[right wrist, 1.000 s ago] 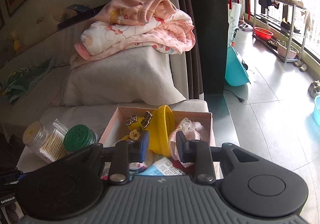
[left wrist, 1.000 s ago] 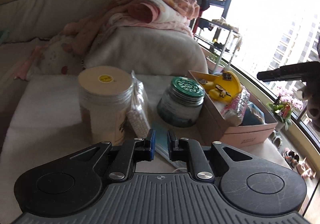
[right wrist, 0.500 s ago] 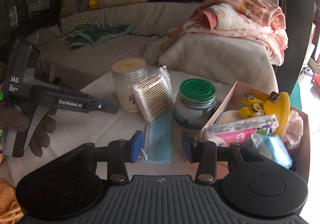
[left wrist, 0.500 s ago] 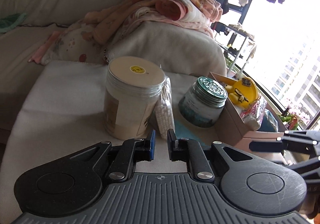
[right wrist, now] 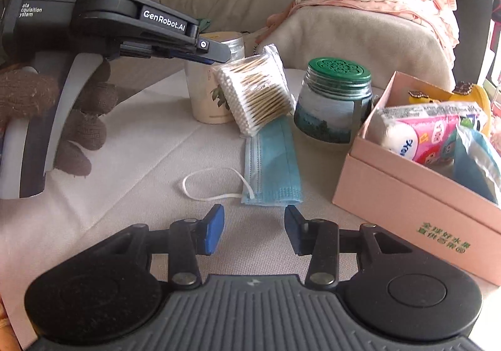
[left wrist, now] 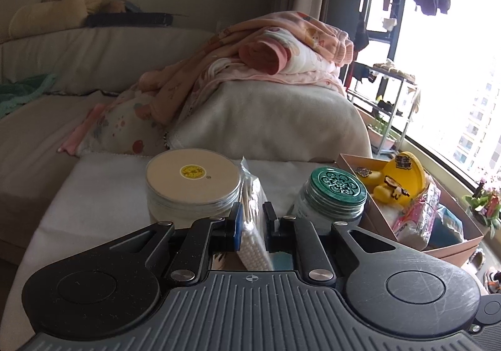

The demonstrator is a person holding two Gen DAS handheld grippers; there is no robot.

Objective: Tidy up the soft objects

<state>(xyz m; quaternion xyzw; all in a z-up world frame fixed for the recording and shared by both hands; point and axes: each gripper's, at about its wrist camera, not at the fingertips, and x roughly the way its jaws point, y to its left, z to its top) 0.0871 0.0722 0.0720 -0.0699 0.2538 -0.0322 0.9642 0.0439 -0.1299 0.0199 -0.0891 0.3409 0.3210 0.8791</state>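
One face mask (right wrist: 271,163) just ahead of open, empty right claw (right wrist: 254,228); jaws just widened.

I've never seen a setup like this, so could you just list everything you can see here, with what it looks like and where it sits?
Cream-lidded jar: one, pale, back of the white-covered table.
Pack of cotton swabs: one, clear bag, leaning on that jar.
Green-lidded jar: one, glass, right of the swabs.
Face mask: one, blue with white loops, flat in front of the swabs.
Pink box: one, open, right side, holding tissue packs and a yellow toy.
Pink blankets: a pile on the grey cushion behind.
Left gripper: black, held by a brown-gloved hand, jaws shut, empty, tips near the swabs.
Right gripper: black, blue pads, jaws open, empty, just short of the mask.
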